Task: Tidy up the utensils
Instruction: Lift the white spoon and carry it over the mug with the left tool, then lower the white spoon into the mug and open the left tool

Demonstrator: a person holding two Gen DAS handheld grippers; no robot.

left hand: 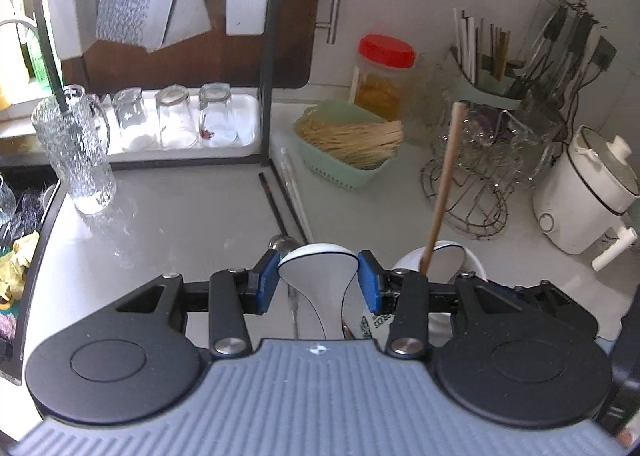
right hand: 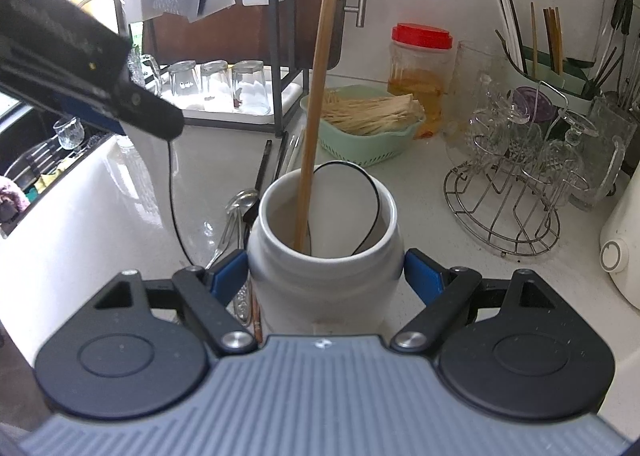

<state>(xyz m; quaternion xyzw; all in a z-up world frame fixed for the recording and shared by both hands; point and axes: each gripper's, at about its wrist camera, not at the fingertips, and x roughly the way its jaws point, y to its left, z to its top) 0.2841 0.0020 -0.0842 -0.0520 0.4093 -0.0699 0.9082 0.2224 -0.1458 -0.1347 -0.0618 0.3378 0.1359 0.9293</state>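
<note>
Between the blue pads of the left gripper point(left hand: 318, 282) sits a white ceramic spoon point(left hand: 320, 276), pinched across its bowl and held just left of the white crock point(right hand: 322, 252). The right gripper point(right hand: 324, 280) clasps that crock by its sides. Judged from here, the spoon should go handle-down into the mouth, clear of the wooden stick point(right hand: 316, 104), while the crock is kept steady. Inside the crock lean the stick and another black-rimmed white spoon point(right hand: 348, 208). On the counter to its left lie metal spoons point(right hand: 242, 204). Farther off, a green basket point(right hand: 374, 146) holds pale thin sticks.
</note>
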